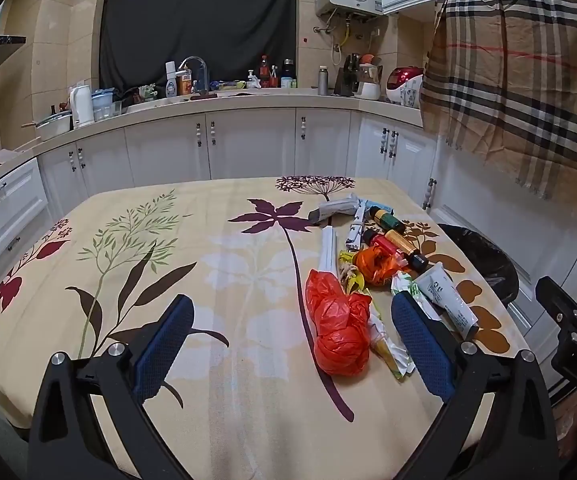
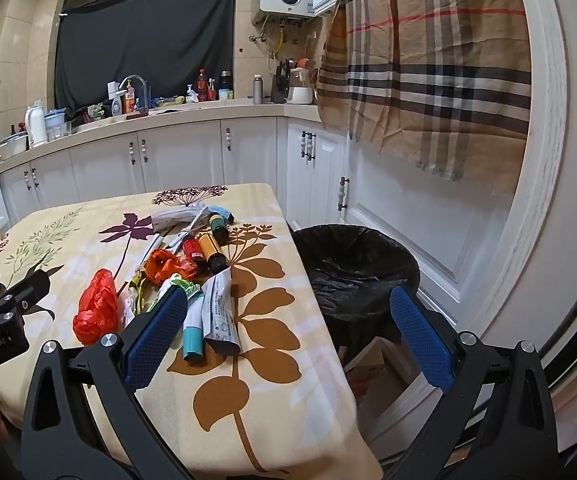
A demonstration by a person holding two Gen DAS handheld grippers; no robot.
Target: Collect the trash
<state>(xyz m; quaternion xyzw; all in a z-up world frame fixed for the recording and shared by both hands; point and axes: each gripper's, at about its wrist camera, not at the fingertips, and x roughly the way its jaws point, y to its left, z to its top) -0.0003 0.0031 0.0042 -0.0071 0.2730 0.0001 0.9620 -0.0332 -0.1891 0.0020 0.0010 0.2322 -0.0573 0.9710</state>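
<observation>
A heap of trash lies on the right part of the floral tablecloth [image 1: 148,248]: a crumpled red plastic bag [image 1: 338,328] [image 2: 96,308], an orange bag [image 1: 372,262] [image 2: 160,264], white squeezed tubes [image 1: 446,300] [image 2: 220,312], small bottles [image 1: 402,246] [image 2: 208,250] and wrappers. A bin with a black liner [image 2: 352,272] [image 1: 484,260] stands off the table's right edge. My left gripper [image 1: 292,340] hangs open above the table's near part, the red bag between its fingers' lines but untouched. My right gripper [image 2: 288,332] is open over the table's right edge, holding nothing.
White kitchen cabinets [image 1: 248,144] and a cluttered counter [image 1: 208,96] run behind the table. A plaid cloth [image 2: 428,64] hangs at the right above the bin. A cardboard box [image 2: 380,364] lies on the floor by the bin.
</observation>
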